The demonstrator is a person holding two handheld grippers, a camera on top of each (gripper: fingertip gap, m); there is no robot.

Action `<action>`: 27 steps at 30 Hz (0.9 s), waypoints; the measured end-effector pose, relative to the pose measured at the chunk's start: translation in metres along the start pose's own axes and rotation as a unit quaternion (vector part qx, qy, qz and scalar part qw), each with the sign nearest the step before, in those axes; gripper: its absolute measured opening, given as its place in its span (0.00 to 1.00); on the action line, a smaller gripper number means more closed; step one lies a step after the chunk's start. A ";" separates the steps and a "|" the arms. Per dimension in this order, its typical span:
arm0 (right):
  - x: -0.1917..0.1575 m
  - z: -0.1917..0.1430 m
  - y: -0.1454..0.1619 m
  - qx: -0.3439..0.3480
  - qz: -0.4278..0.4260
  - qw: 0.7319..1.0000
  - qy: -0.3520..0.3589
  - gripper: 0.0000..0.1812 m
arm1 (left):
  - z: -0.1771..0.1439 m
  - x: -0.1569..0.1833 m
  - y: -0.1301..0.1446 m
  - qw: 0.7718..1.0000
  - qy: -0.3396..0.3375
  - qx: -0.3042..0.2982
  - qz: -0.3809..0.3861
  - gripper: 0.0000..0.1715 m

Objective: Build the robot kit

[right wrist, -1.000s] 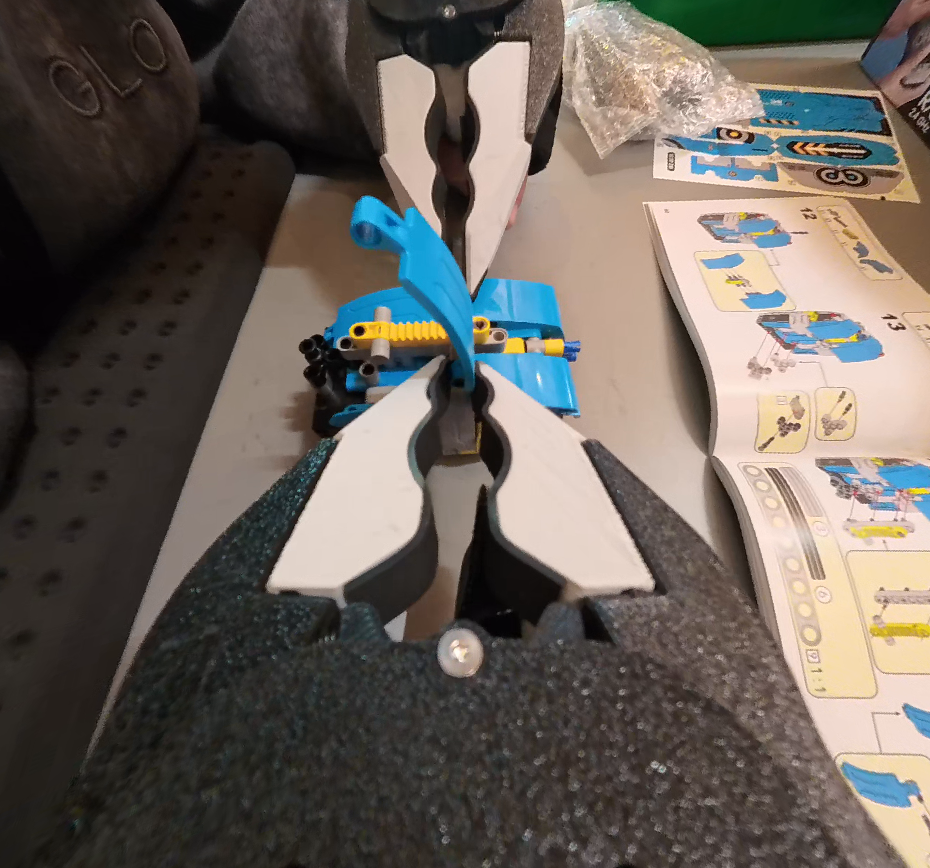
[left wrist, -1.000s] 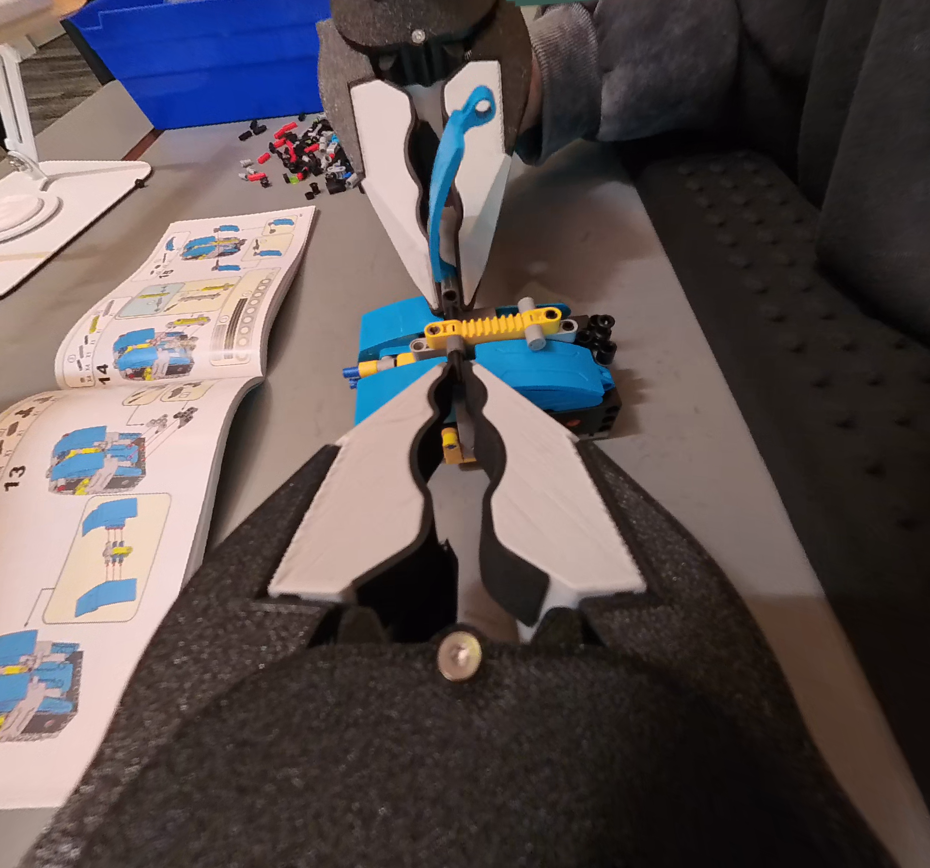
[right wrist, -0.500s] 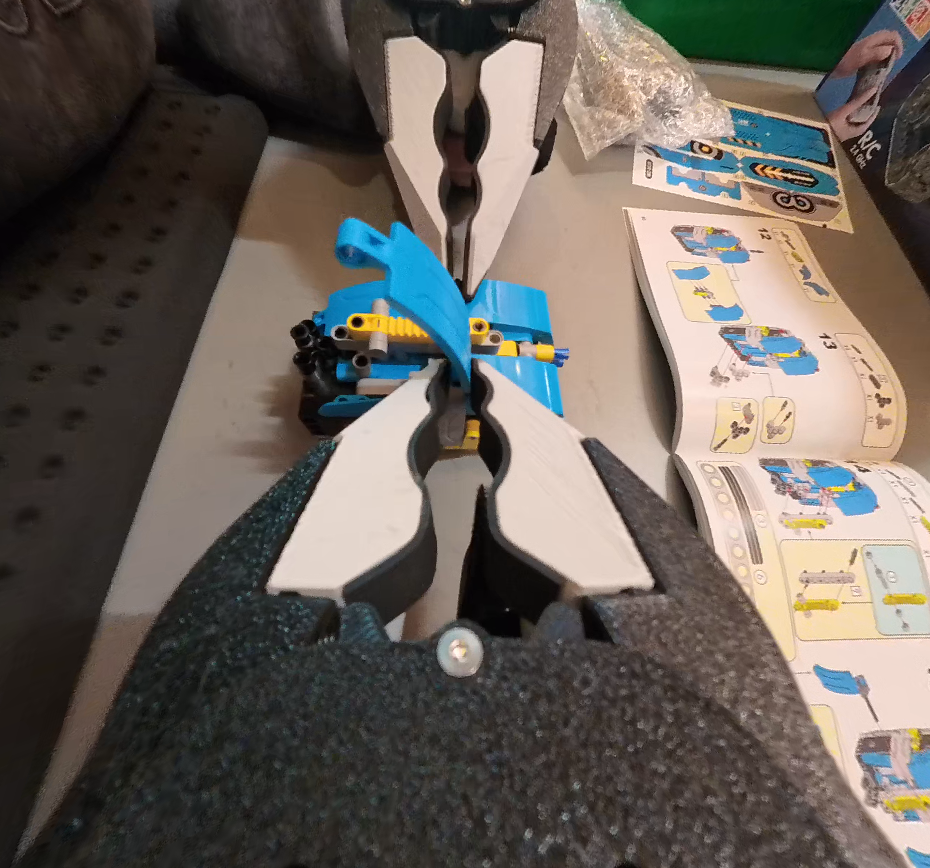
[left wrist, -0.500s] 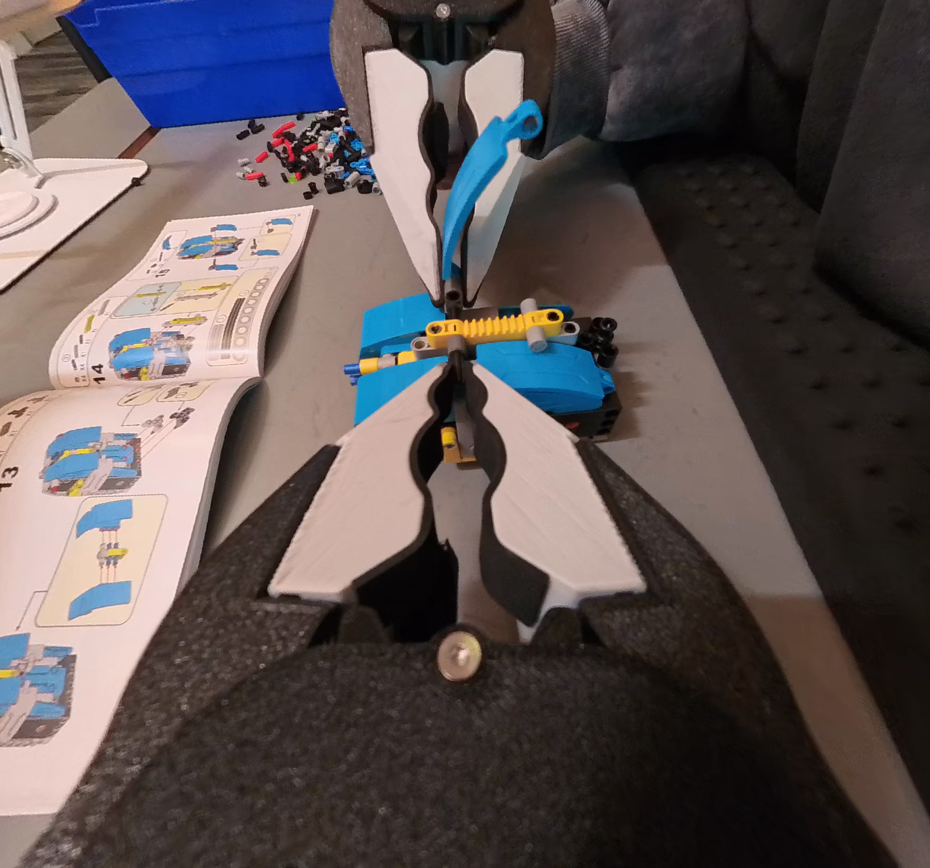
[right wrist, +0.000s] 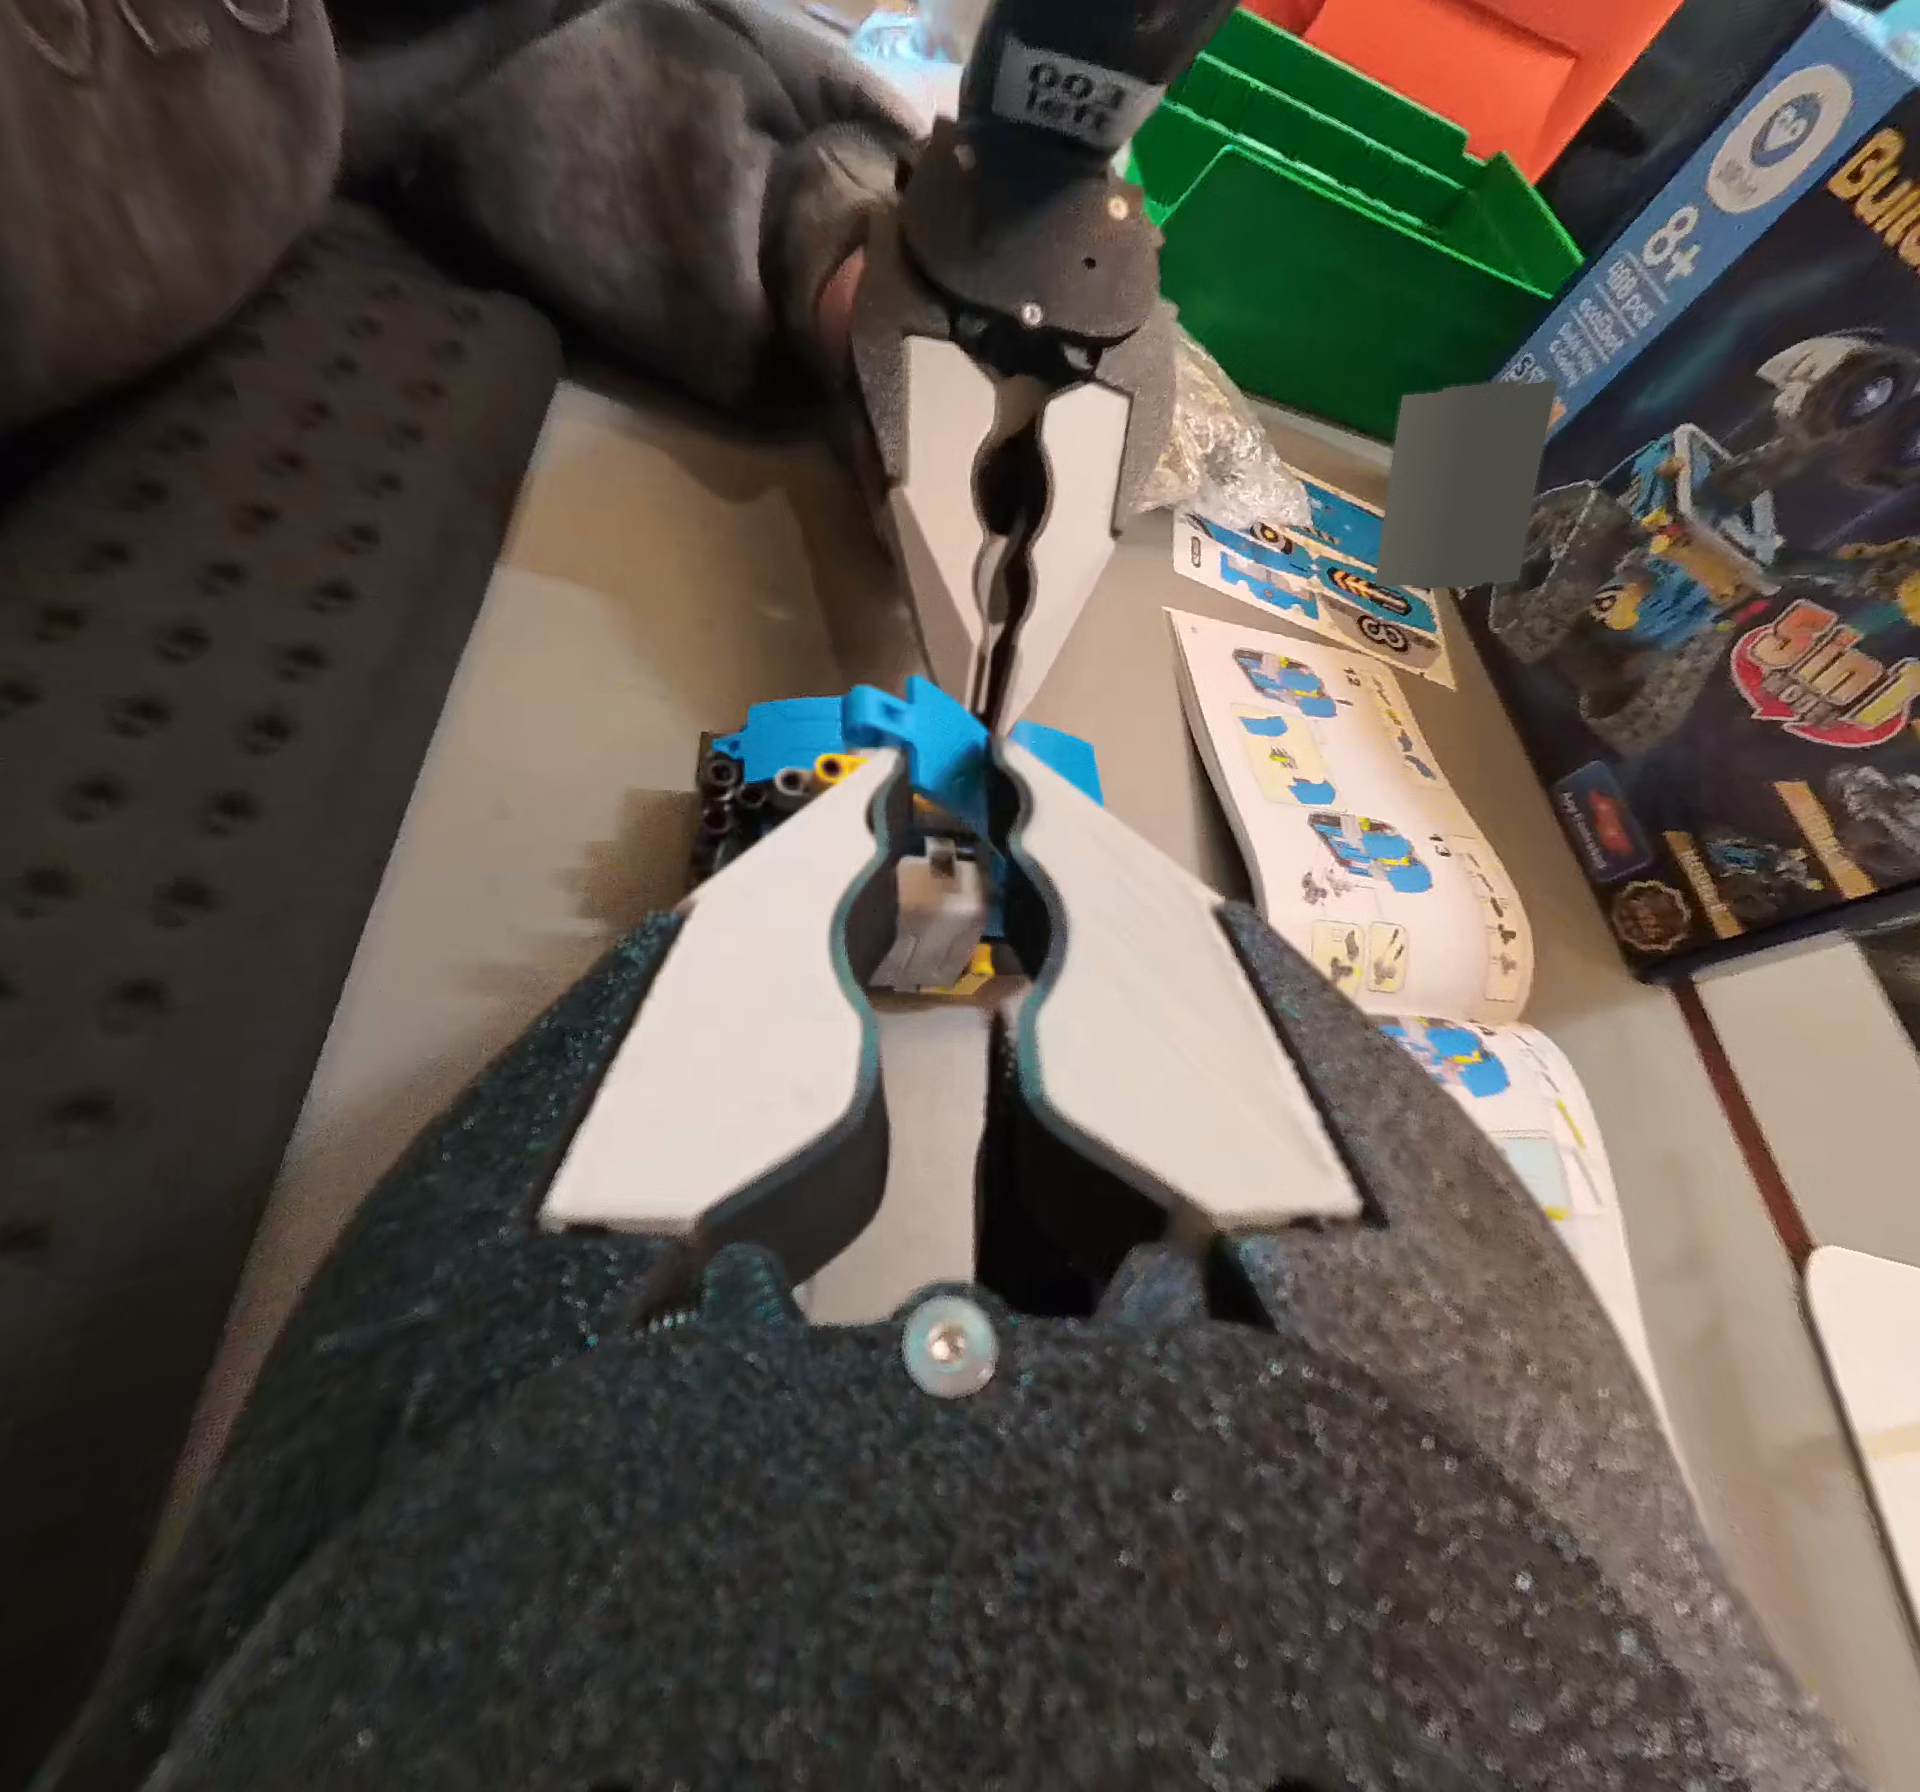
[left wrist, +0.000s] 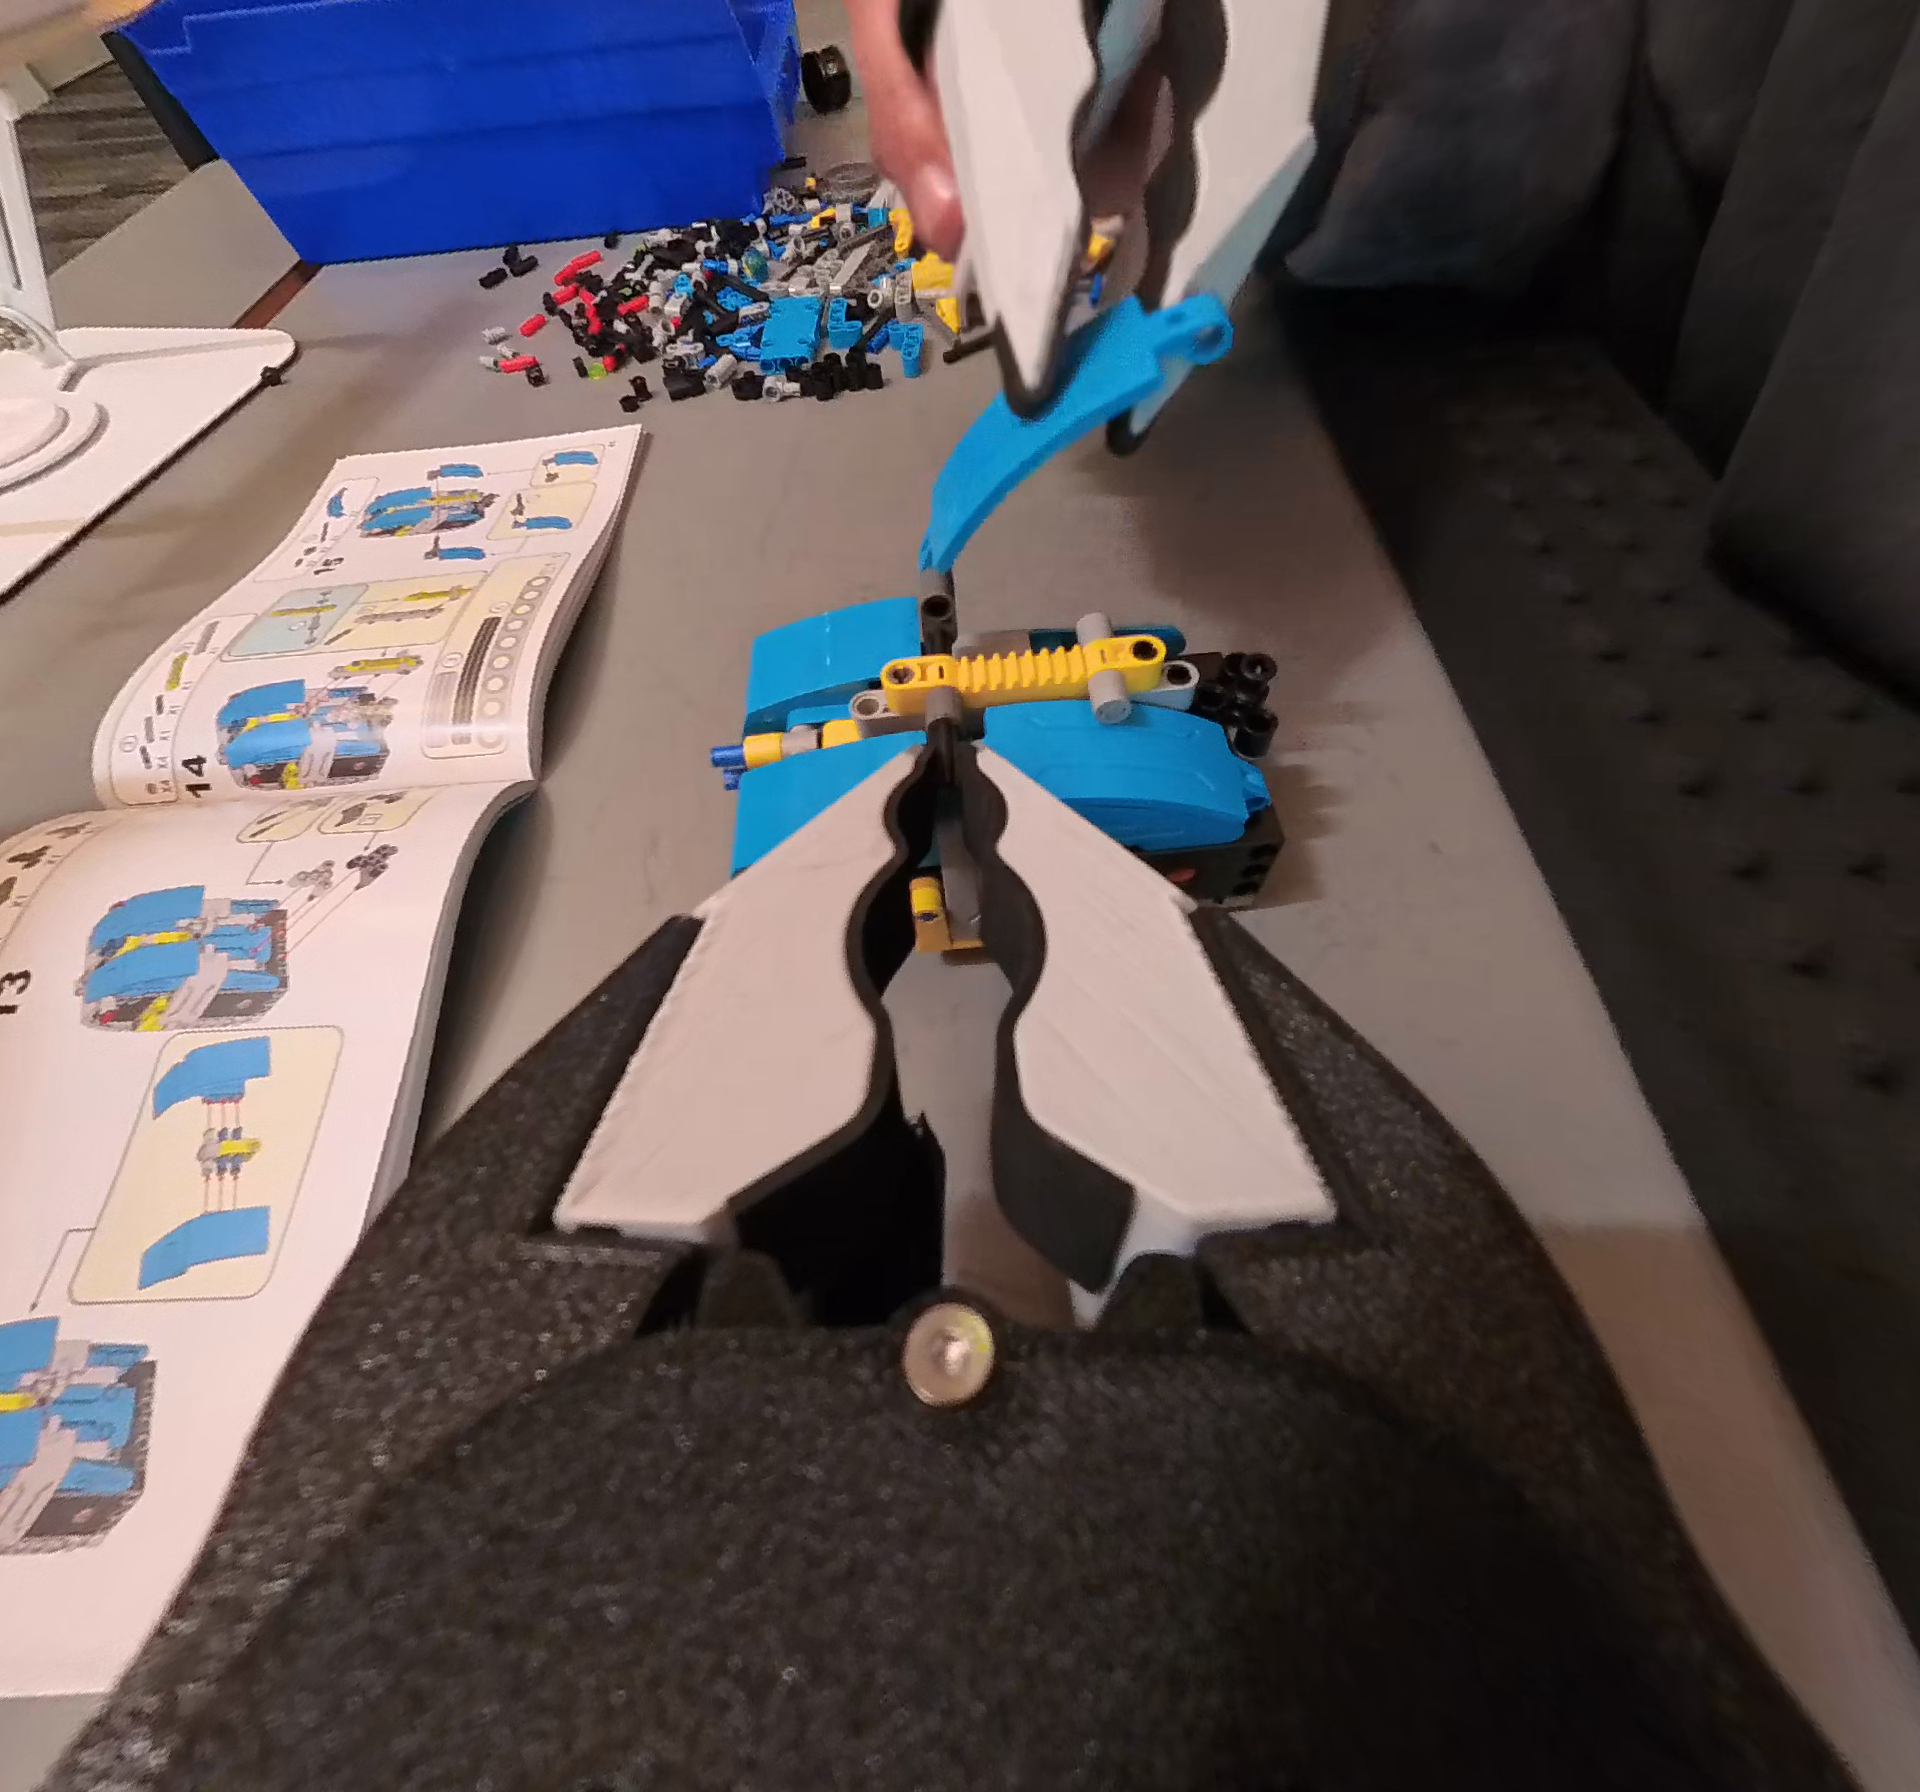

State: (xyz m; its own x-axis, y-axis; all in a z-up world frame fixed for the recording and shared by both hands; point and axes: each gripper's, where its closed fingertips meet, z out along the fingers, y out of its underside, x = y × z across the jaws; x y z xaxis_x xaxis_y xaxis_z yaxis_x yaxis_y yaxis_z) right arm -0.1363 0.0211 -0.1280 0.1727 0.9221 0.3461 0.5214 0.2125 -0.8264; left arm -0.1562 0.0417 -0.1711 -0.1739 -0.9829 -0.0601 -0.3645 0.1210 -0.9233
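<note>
Left gripper (left wrist: 948, 755): the jaws are closing tight on a dark thin beam (left wrist: 961, 869) that is standing up from the blue brick model (left wrist: 1091, 776), which is resting on the grey table (left wrist: 1403, 1015).

Right gripper (right wrist: 940, 766): the jaws are pinching a curved blue panel (right wrist: 925, 755). In the left wrist view this panel is hanging at 12 o'clock above the model. Its lower tip is just over a black holed piece (left wrist: 935, 604), and contact cannot be told.

A yellow toothed rack (left wrist: 1023, 677) is lying across the model's top, just past the left fingertips.

Handling, as a judgement:
- The left pinch is bearing on a very slim part, so pressure is best directed straight down to stop the model skating.
- The panel is being held near one end, so its free tip is likely to swing and is best guided slowly and in line with the hole.

Farther out:
- An instruction booklet (left wrist: 343, 662) is lying open at 9 o'clock.
- Loose small parts (left wrist: 727, 308) are scattered at 11 o'clock before a blue bin (left wrist: 468, 101).
- Dark upholstery (left wrist: 1662, 703) is running along 3 o'clock.
</note>
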 end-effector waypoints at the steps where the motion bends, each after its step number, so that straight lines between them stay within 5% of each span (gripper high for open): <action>1: -0.003 0.000 0.001 -0.006 -0.010 1.000 0.006 0.08 | 0.000 0.000 0.000 1.000 -0.001 0.000 0.001 0.02; 8: -0.018 0.003 0.012 -0.049 -0.129 0.988 0.071 0.09 | 0.000 0.000 0.000 1.000 0.009 0.001 -0.011 0.02; 18: -0.031 0.010 0.034 -0.084 -0.352 0.917 0.168 0.10 | 0.000 0.001 0.000 0.998 0.038 0.002 -0.043 0.02; 23: -0.031 0.011 0.033 -0.074 -0.324 0.930 0.158 0.10 | 0.000 0.000 0.000 0.999 0.029 0.003 -0.038 0.03; 27: -0.041 0.007 0.034 -0.081 -0.161 0.978 0.101 0.19 | -0.007 0.001 -0.002 0.998 0.028 0.010 -0.050 0.08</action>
State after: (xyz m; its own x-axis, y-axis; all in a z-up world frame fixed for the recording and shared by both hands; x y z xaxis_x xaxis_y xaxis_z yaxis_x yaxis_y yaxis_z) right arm -0.1320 -0.0069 -0.1732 0.1311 0.7296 0.6712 0.6992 0.4119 -0.5844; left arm -0.1620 0.0410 -0.1668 -0.1881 -0.9807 0.0536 -0.3642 0.0190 -0.9311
